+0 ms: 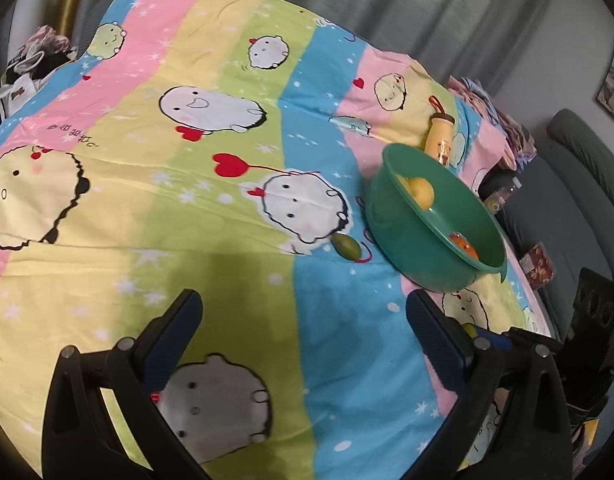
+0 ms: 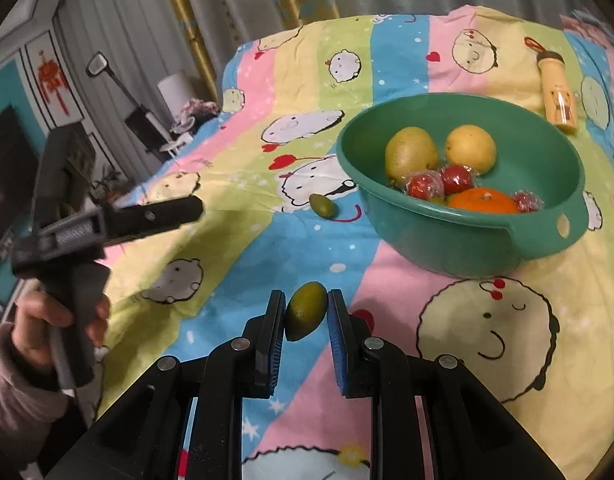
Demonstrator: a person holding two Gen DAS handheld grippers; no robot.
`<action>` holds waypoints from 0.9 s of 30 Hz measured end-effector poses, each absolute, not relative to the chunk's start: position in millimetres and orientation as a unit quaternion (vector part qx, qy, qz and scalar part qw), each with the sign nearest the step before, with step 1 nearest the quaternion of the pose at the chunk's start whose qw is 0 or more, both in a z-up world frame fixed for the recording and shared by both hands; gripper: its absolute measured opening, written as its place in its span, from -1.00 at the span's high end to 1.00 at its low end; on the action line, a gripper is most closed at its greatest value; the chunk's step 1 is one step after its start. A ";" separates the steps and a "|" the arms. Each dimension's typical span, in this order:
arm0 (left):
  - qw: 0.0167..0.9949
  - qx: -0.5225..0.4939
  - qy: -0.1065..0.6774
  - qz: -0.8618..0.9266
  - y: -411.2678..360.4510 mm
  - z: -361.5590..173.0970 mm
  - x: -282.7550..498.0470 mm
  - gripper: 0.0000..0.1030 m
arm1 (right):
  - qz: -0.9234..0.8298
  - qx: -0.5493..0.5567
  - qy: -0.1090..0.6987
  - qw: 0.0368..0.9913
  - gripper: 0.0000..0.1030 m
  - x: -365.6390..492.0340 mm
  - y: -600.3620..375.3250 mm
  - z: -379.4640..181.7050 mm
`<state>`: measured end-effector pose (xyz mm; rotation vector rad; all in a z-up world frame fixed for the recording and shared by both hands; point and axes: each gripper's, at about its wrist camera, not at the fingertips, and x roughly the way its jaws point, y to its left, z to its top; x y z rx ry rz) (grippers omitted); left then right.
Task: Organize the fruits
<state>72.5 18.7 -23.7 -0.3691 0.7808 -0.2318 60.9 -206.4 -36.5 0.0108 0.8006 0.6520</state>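
My right gripper [image 2: 306, 300] is shut on a small green oval fruit [image 2: 305, 312], held just above the cartoon bedsheet in front of the green bowl [image 2: 487, 232]. The bowl holds a yellow-green pear [image 2: 411, 152], a yellow citrus [image 2: 470, 149], an orange [image 2: 483, 201] and several wrapped red fruits [image 2: 425, 185]. A second small green fruit [image 2: 322, 205] lies on the sheet left of the bowl; it also shows in the left wrist view [image 1: 346, 247]. My left gripper [image 1: 305, 312] is open and empty above the sheet, left of the bowl [image 1: 407, 248]. It shows side-on in the right wrist view [image 2: 187, 210].
A yellow bottle [image 2: 558, 92] lies on the sheet behind the bowl, also in the left wrist view [image 1: 439, 136]. The bed's right edge drops toward a grey sofa [image 1: 579, 200]. Curtains hang behind the bed. Clutter sits at the bed's far left [image 1: 35, 60].
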 end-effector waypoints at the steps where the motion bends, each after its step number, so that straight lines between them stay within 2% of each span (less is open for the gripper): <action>1: 0.902 -0.185 0.375 -0.110 13.3 -24.0 74.4 -0.97 | 0.311 0.003 0.378 0.872 0.55 61.2 -209.5 -34.3; 4: 0.903 -0.180 0.378 -0.096 -8.7 -27.2 84.8 -0.89 | 0.319 0.025 0.371 0.872 0.55 61.5 -223.1 -29.2; 8: 0.904 -0.147 0.397 -0.063 -44.4 -37.3 107.3 -0.58 | 0.316 0.058 0.359 0.876 0.55 62.1 -246.9 -22.1; 22: 0.903 -0.093 0.418 0.022 -70.6 -57.9 159.7 -0.51 | 0.346 0.110 0.349 0.864 0.55 63.1 -265.5 -17.8; 23: 0.902 -0.090 0.421 0.028 -70.8 -59.7 161.5 -0.39 | 0.348 0.111 0.348 0.863 0.55 63.1 -266.0 -17.5; 25: 0.901 -0.091 0.423 0.031 -70.0 -60.0 163.1 -0.32 | 0.347 0.115 0.348 0.863 0.55 63.0 -268.1 -17.6; 27: 0.902 -0.088 0.422 0.031 -67.8 -58.9 161.1 -0.10 | 0.347 0.118 0.348 0.863 0.55 63.8 -269.7 -17.6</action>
